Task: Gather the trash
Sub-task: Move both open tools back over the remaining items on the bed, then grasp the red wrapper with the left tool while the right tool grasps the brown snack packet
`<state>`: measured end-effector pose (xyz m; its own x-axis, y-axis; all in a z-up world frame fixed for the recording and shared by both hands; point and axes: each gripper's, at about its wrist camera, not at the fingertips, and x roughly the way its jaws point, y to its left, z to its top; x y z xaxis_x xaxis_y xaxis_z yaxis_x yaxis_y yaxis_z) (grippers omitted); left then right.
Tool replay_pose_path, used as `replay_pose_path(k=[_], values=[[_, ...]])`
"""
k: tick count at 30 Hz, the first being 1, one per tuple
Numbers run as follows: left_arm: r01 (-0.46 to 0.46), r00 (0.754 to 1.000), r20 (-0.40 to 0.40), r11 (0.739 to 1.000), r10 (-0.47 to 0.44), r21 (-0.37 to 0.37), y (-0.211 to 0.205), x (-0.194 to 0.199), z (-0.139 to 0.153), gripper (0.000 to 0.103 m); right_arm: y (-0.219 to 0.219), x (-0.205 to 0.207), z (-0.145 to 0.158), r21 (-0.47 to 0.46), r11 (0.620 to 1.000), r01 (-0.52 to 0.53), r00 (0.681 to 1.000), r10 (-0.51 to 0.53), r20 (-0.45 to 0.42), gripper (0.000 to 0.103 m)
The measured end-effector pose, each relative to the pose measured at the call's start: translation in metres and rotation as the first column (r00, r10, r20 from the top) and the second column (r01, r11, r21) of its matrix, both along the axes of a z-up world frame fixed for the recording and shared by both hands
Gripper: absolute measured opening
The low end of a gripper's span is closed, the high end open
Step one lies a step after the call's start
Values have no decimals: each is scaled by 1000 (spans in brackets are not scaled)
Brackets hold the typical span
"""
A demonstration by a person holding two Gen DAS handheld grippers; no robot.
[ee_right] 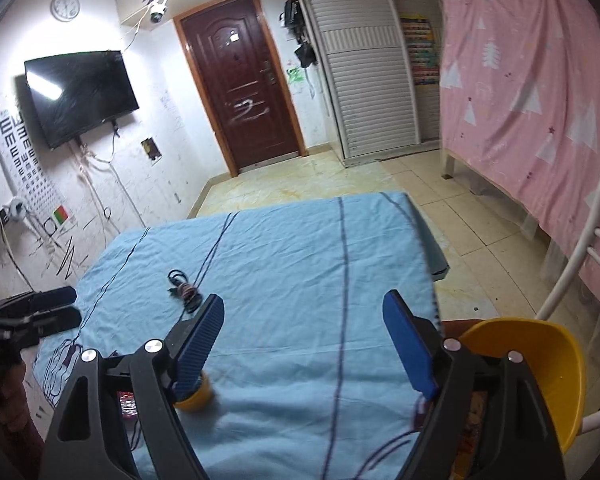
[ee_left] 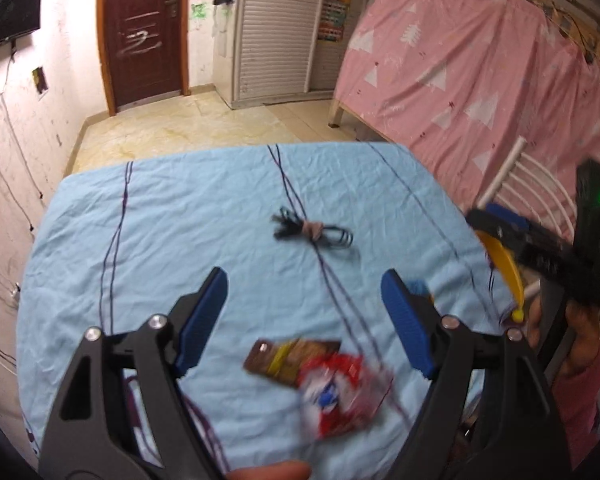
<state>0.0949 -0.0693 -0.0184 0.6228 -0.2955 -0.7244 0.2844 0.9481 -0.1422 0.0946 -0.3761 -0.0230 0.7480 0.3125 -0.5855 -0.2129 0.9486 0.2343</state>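
Below our left gripper [ee_left: 304,312], its jaws apart and empty, lie a brown snack wrapper [ee_left: 292,358] and a crumpled red-and-white wrapper [ee_left: 340,392]; our right gripper [ee_right: 304,328] gapes over bare blue cloth [ee_right: 284,248].

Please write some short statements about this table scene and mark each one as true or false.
1. The left gripper holds a wrapper. False: its fingers are open and empty above the snack wrappers.
2. A bundled black cable lies on the blue cloth. True.
3. The wall television shows a programme. False: the screen is dark.
4. A yellow bin stands at the table's right side. True.
5. The brown door is open. False: it is closed.
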Motion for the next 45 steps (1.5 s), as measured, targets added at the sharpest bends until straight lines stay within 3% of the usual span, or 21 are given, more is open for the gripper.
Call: replay_pose_path(k=[10, 15, 19, 24, 26, 30, 36, 45], values=[[138, 990, -26, 988, -137, 63, -9, -49, -28, 76, 29, 0, 7, -24, 998, -54, 999, 54, 2, 76], [176, 982, -73, 983, -172, 55, -16, -58, -46, 73, 47, -8, 12, -40, 996, -86, 996, 86, 8, 76], [169, 979, -122, 986, -166, 13, -14, -53, -58, 51, 58, -14, 16, -57, 992, -109, 994, 110, 15, 78], [160, 981, -112, 987, -160, -15, -14, -53, -60, 40, 75, -21, 19, -74, 986, -148, 989, 150, 22, 79], [152, 983, -102, 988, -153, -10, -13, -54, -58, 32, 83, -23, 19, -84, 982, -167, 985, 170, 21, 79], [127, 988, -81, 992, -128, -22, 0, -58, -50, 31, 99, -25, 19, -96, 974, -205, 978, 208, 16, 79], [17, 999, -30, 999, -18, -32, 40, -63, -33, 31, 124, -27, 9, -95, 957, -274, 962, 274, -8, 80], [-128, 992, -2, 990, 128, -64, 90, -59, -26, 31, 164, -31, -12, -101, 913, -394, 918, 388, -75, 80]])
